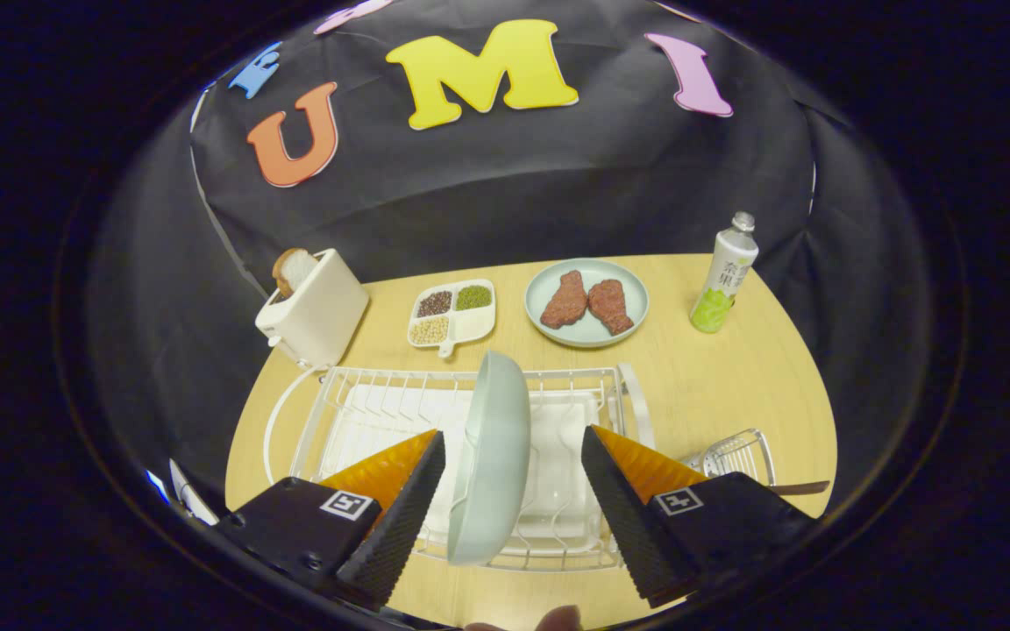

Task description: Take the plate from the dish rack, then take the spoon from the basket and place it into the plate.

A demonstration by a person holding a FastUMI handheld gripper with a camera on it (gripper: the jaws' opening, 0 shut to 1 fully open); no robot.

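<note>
I am holding the gripper jaws open astride the upright plate in the dish rack; left jaw near, right apart. I am centring before closing.

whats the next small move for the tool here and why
Probably close the tool on the pale green round plate. The plate stands on edge in the white wire dish rack, between the open fingers: the left finger sits near its back, while a gap remains to the right finger. Neither presses on it, so lifting now would leave it behind.
</note>
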